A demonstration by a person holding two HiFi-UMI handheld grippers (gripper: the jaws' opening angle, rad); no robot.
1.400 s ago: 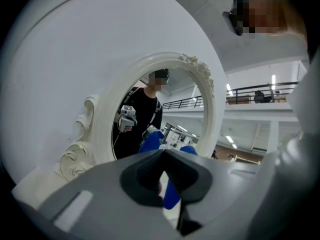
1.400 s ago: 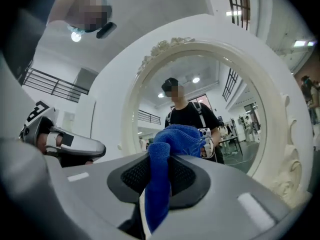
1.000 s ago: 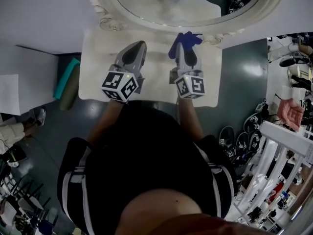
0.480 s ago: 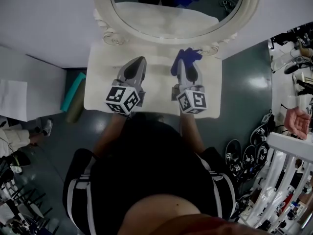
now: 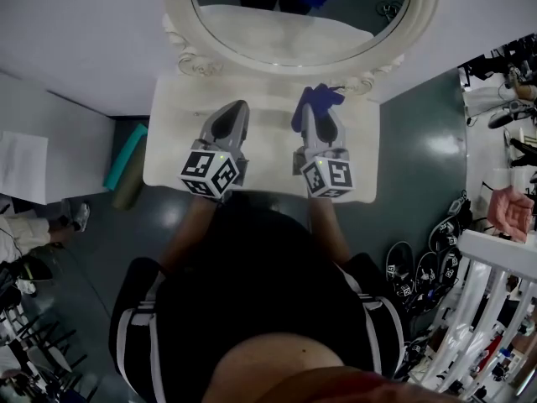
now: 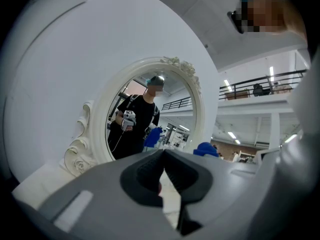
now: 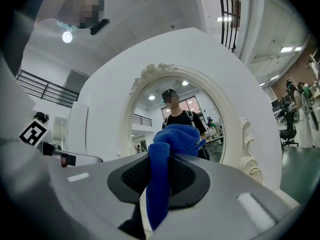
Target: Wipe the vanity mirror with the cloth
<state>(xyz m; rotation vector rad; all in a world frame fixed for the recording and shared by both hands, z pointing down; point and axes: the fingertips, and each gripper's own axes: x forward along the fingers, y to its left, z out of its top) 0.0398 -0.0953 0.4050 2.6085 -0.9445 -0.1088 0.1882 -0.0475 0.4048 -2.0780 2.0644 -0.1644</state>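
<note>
Head view drops a bit: the mirror (image 5: 294, 32) sits lower in frame now and more of its glass shows, with more of the cloth's blue reflection at the top. The counter (image 5: 176, 141) slides down the frame with it. My left gripper (image 5: 237, 106) and my right gripper (image 5: 310, 109) sit lower in frame too, marker cubes closer to my body; against the counter they barely shift. The cloth (image 5: 319, 97) moves down along with my right gripper. At the right edge, a bystander's hand (image 5: 510, 212) moves right and lower, open palm before, more closed now.
</note>
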